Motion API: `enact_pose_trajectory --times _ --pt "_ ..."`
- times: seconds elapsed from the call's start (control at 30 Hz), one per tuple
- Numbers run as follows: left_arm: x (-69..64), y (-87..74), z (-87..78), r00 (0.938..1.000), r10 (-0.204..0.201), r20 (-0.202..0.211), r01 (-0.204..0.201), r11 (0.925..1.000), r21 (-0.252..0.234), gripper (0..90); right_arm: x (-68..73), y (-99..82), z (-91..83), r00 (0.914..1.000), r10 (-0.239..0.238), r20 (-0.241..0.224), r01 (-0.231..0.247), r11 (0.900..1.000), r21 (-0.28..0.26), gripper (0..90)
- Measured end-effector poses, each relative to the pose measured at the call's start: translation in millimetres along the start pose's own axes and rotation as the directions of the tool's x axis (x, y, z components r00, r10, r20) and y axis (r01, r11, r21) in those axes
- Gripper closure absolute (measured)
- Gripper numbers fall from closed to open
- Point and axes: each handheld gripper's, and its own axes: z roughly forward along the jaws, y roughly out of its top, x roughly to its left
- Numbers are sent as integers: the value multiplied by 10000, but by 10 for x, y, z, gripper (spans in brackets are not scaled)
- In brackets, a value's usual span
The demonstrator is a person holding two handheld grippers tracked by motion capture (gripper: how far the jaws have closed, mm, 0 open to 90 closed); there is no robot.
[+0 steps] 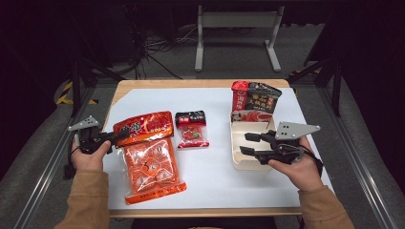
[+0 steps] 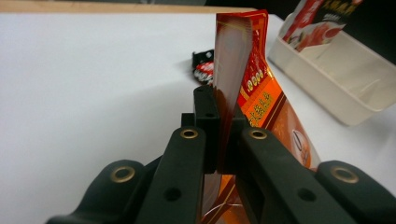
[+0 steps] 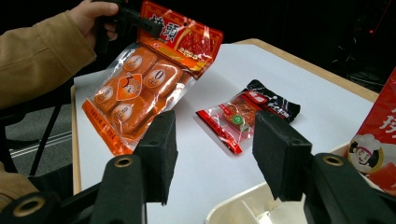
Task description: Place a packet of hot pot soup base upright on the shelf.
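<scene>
So from where I'm sitting, my left gripper (image 1: 116, 136) is clamped tight on the top edge of the big orange snack pack (image 1: 149, 160), right at the red header strip, and that end is tipped up off the counter (image 1: 210, 176) while the bottom end rests on the white sheet near my edge. In the left gripper view you can see the pack's edge pinched flat between the two black jaws. My right gripper (image 1: 247, 143) hangs over the cream tray (image 1: 237, 157) on the right side, jaws standing apart with nothing between them, no contact with anything as far as I can tell. A bit further out, roughly mid-counter, there's a small red and black packet (image 1: 191, 129) lying flat, apart from the orange pack. At the far end of the tray a red and black bag (image 1: 254, 101) stands leaning, its lower part inside the tray.
</scene>
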Motion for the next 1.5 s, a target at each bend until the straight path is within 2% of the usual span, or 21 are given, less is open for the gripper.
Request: enact_pose_trajectory --times 0.2,0.4,0.43,0.47,0.53,0.6,0.7,0.77,0.83,0.87,1.0,1.17,1.33,1.5 --pt "-218 145 -113 9976 599 355 -580 9970 -516 900 43 41 -15 10000 -67 -35 67 10000 -51 505" --pt "-403 246 -194 9917 1113 639 -1053 9904 -900 900 76 70 -20 9999 -127 -73 127 9999 -52 507" --pt "-462 275 -220 9886 1280 788 -1191 9870 -1082 900 79 75 -18 9999 -127 -85 127 9999 -56 507" --pt "-462 275 -220 9886 1280 788 -1191 9870 -1082 900 79 75 -18 9999 -127 -85 127 9999 -56 507" --pt "-538 313 -254 9839 1534 915 -1414 9820 -1253 900 89 82 -16 9998 -133 -121 132 9999 -69 507" --pt "-618 349 -288 9766 1957 894 -1824 9735 -1381 900 101 91 -12 9997 -152 -175 150 9998 -89 507" --pt "-709 381 -329 9675 2319 1011 -2142 9635 -1603 900 118 102 -5 9996 -193 -221 191 9998 -100 506" --pt "-776 405 -354 9607 2538 1122 -2322 9567 -1756 900 129 110 -3 9995 -203 -242 201 9997 -120 506" --pt "-833 420 -374 9568 2664 1167 -2419 9516 -1895 900 141 120 -2 9994 -227 -272 224 9997 -139 506" --pt "-861 430 -388 9525 2796 1208 -2529 9471 -1978 900 149 125 2 9993 -249 -291 245 9996 -151 506" --pt "-962 459 -433 9422 3130 1193 -2822 9336 -2209 900 190 118 41 9982 -340 -487 340 9994 -6 506" --pt "-1044 487 -447 9331 3363 1276 -3008 9241 -2358 900 207 126 106 9974 -431 -577 435 9990 58 487" --pt "-1098 503 -441 9275 3514 1274 -3143 9177 -2430 900 228 157 203 9963 -519 -682 525 9986 62 447" --pt "-1130 527 -446 9214 3611 1439 -3160 9115 -2633 900 249 213 349 9956 -698 -623 703 9975 62 398"
